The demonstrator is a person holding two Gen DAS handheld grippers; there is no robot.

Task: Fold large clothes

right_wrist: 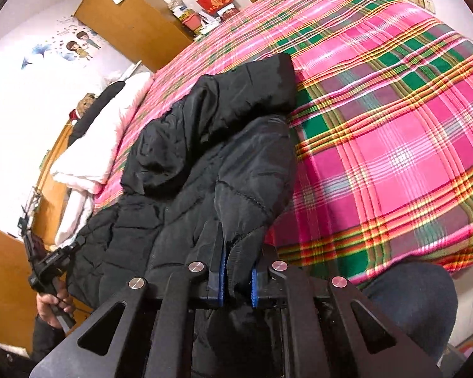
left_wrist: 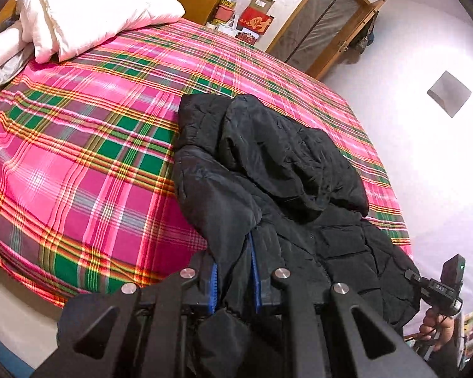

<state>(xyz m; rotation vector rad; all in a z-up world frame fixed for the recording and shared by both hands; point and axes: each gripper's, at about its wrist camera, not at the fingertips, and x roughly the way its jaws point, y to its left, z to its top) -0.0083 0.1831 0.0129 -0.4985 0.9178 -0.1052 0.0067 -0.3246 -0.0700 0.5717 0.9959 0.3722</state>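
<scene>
A large gold character 财 is printed on the red box (left_wrist: 254, 24) beyond the bed; other labels cannot be read.

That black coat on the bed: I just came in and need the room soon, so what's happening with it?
A person is folding the black coat on the plaid bed. Each hand works a hand-held gripper: the left hand-held gripper and the right hand-held gripper are both clamped on the coat's near edge. The hood and sleeves lie bunched on the sheet further off. A white duvet sits at the head of the bed.
</scene>
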